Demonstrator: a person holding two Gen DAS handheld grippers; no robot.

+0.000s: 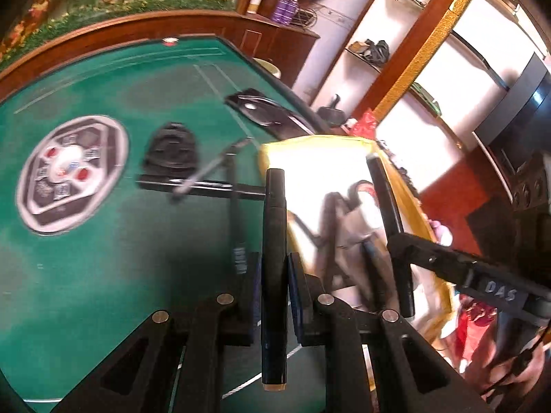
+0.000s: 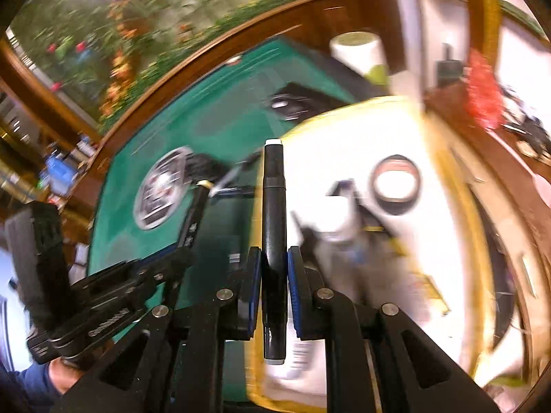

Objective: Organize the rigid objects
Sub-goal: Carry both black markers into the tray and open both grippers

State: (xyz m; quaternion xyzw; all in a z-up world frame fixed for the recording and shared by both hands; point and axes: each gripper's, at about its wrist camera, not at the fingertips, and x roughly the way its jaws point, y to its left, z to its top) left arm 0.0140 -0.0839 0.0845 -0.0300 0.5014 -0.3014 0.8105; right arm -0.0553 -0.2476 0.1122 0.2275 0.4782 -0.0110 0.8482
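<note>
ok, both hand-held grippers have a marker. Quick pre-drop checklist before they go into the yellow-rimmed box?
1. Left hand-held gripper shut on black marker with tan end: ok.
2. Right hand-held gripper shut on black marker with white end: ok.
3. Markers seated straight between the pads: ok, both run along the fingers.
4. Yellow-rimmed box open on top: ok.
5. Free space inside: cannot tell, contents are blurred; a tape roll lies in it.
6. Items left on green table: not ok, black pouch and pens remain.
</note>
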